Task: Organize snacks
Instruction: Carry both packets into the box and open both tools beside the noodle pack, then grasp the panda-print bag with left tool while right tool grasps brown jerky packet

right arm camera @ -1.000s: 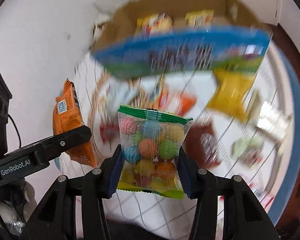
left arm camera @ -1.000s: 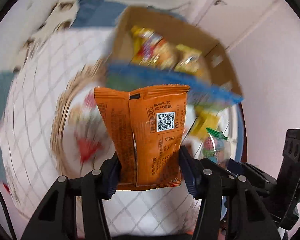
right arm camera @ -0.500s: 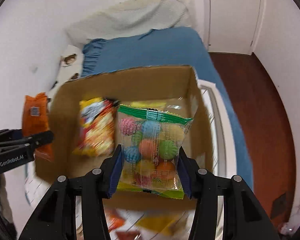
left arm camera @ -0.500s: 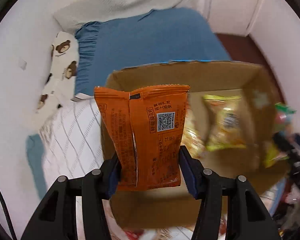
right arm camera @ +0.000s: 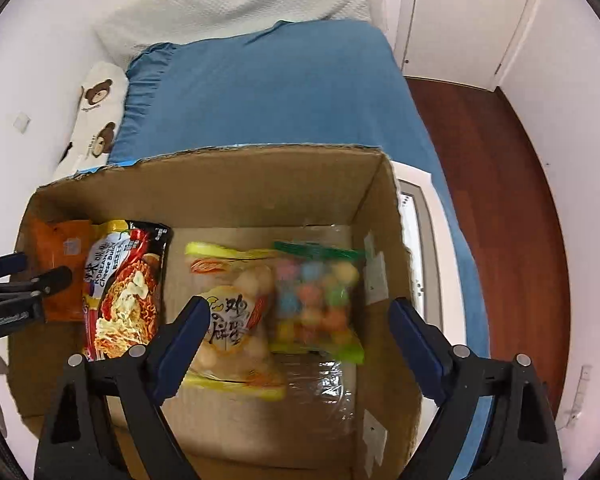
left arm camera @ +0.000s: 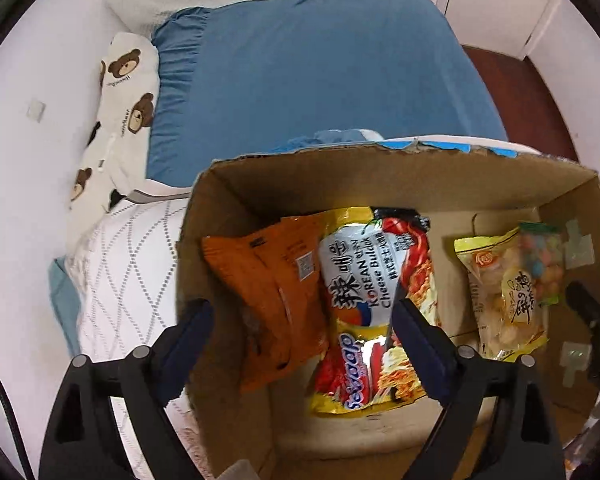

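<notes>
left gripper (left arm camera: 300, 320) opening, orange pack (left arm camera: 272, 292) let go into box (left arm camera: 400, 176) | right gripper (right arm camera: 300, 324) opening, candy bag (right arm camera: 320, 300) dropped too

Lying loose inside the open cardboard box (right arm camera: 260, 184): an orange packet (left arm camera: 272, 300) at its left wall, a noodle pack (left arm camera: 376, 304) beside it, then a yellow-edged snack bag (right arm camera: 236, 320) overlapped by a clear candy bag (right arm camera: 320, 300).

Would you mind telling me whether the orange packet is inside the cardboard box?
Inside: the orange packet lies within the cardboard box, beside the noodle pack.
</notes>
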Demonstrator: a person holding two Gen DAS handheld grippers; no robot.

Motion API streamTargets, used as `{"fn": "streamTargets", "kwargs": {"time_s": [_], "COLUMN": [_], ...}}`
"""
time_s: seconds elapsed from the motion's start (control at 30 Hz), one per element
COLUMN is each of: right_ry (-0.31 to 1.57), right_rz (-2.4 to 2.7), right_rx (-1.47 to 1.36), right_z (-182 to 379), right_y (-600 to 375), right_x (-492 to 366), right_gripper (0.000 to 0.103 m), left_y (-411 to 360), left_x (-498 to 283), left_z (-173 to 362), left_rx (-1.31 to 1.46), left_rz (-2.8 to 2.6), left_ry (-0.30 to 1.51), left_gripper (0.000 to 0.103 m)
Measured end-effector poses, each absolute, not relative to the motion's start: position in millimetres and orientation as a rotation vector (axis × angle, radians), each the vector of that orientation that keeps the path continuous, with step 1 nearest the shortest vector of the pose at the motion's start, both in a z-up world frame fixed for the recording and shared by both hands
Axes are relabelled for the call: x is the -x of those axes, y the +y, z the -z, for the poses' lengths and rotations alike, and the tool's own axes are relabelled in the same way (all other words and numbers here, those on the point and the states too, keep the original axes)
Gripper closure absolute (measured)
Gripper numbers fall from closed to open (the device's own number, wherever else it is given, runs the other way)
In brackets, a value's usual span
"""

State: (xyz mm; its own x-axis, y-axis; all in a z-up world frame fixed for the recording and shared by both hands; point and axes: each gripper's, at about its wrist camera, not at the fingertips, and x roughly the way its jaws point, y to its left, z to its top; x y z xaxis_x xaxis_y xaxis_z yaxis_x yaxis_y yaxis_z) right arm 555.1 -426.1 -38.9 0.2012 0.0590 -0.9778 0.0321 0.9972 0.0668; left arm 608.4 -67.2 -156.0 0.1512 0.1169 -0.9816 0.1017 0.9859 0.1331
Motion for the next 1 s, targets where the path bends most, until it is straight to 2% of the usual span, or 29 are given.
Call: {"fn": "streamTargets", "kwargs": {"time_s": [0.37, 0.67, 1.0], "right_ry": [1.387, 1.363, 1.251], "right_rz": [-0.030, -0.045, -0.052], "right_rx": [-0.126, -0.140, -0.120], "right_z": [33.4, 25.7, -29.5], "right_y": [-418.8, -403.8, -399.2], "right_x": [-525.3, -481.0, -437.3], "right_gripper": [0.010, 0.010, 0.010], "left_y": [-63.6, -70.8, -76.9], "left_x": [-575.7, -529.6, -482.9], "left_z": [144.1, 117.4, 76.9], "left_rx": [0.012, 0.020, 0.011], "left_rz": [0.062, 0.107, 0.151], "left_ry": [1.424, 1.328, 1.217], "left_gripper": [0.012, 0.012, 0.012]}}
